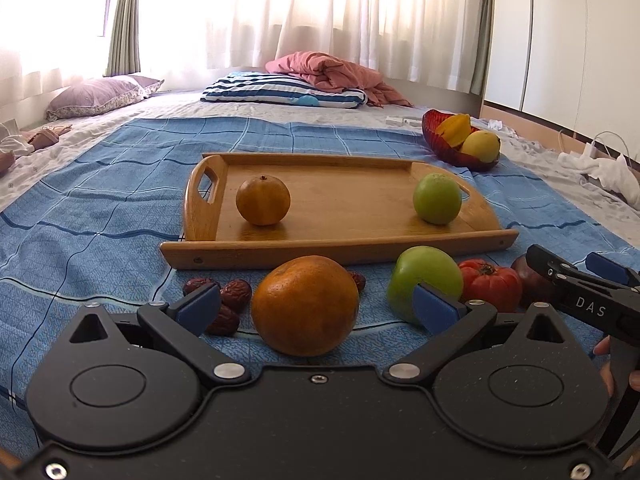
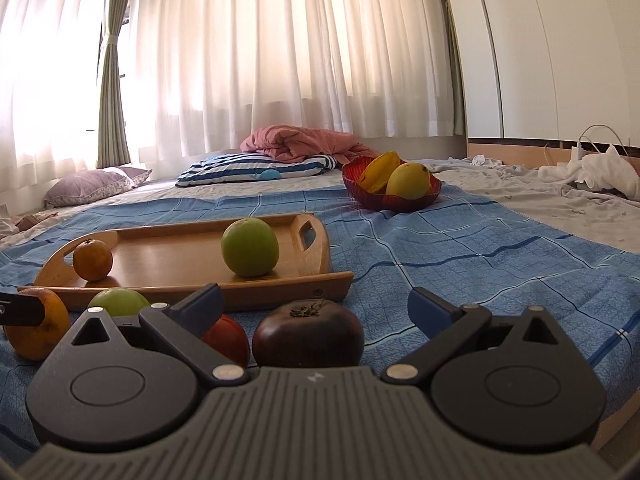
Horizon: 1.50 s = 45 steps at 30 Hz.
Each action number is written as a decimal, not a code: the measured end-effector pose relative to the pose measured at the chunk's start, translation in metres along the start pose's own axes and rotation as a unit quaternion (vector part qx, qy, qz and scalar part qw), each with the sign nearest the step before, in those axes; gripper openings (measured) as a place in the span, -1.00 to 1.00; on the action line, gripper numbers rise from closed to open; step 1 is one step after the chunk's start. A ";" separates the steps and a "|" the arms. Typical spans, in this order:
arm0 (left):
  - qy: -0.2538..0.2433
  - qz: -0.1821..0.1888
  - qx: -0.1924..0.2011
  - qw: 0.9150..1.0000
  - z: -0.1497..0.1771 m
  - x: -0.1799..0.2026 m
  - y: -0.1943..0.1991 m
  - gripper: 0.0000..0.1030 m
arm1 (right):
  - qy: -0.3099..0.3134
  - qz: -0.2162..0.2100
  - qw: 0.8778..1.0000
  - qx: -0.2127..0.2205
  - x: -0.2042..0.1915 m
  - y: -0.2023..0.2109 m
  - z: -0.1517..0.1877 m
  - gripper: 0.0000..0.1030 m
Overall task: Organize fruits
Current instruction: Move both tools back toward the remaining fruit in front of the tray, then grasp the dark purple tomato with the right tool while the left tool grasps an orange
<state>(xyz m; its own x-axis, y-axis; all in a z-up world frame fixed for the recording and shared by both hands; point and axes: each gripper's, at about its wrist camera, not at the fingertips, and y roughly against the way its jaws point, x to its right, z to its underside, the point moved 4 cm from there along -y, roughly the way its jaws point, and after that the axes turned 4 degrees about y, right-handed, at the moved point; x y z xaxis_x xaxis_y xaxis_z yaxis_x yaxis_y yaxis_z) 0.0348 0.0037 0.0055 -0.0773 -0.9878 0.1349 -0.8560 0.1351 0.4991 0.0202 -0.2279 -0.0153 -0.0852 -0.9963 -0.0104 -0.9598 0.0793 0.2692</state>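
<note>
A wooden tray (image 1: 340, 248) (image 2: 168, 256) on a blue cloth holds a small orange (image 1: 263, 200) (image 2: 92, 260) and a green apple (image 1: 437, 198) (image 2: 250, 247). In front of it lie a large orange (image 1: 306, 306) (image 2: 36, 330), a green apple (image 1: 424, 286) (image 2: 120, 302), a red tomato (image 1: 490, 284) (image 2: 226, 338), a dark tomato (image 2: 308, 334) and dried dates (image 1: 232, 304). My left gripper (image 1: 316, 308) is open around the large orange, not touching. My right gripper (image 2: 316, 310) is open around the dark tomato; it also shows in the left wrist view (image 1: 576, 276).
A red bowl (image 1: 452, 148) (image 2: 394, 200) with a yellow mango and a starfruit stands behind the tray to the right. Pillows and a pink blanket (image 1: 328, 74) lie at the back. White cloths and cables (image 2: 600, 168) lie at the right.
</note>
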 end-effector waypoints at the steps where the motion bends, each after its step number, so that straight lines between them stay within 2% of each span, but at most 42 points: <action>1: 0.002 0.000 0.001 1.000 0.000 0.000 0.001 0.94 | -0.002 0.004 1.000 0.003 0.001 0.001 0.000 1.00; 4: 0.005 -0.001 -0.001 1.000 0.001 0.000 0.001 0.82 | -0.004 0.010 1.000 0.007 0.002 0.004 0.002 1.00; 6: 0.009 0.004 -0.008 1.000 0.001 -0.001 0.001 0.55 | -0.007 0.008 1.000 0.003 0.003 0.004 0.003 0.95; 8: 0.016 0.012 -0.022 1.000 0.001 -0.001 0.000 0.38 | -0.014 0.003 1.000 -0.002 0.003 0.004 0.004 0.89; 9: 0.019 0.011 -0.024 0.999 0.001 -0.001 0.000 0.36 | -0.017 0.001 1.000 -0.005 0.003 0.004 0.004 0.86; 21: 0.048 0.004 -0.037 0.998 -0.003 -0.009 -0.008 0.34 | -0.061 -0.024 0.997 -0.027 0.008 0.001 0.006 0.55; 45: 0.088 0.002 -0.054 0.995 -0.002 -0.017 -0.031 0.27 | -0.075 -0.029 0.996 -0.049 0.007 -0.011 0.011 0.36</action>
<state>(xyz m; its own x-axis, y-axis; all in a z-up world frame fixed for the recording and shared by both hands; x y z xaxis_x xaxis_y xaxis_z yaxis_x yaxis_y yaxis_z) 0.0636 0.0163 -0.0102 0.0191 -0.9598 0.2799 -0.7947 0.1553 0.5868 0.0269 -0.2358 -0.0289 -0.0769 -0.9825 -0.1697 -0.9344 0.0117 0.3560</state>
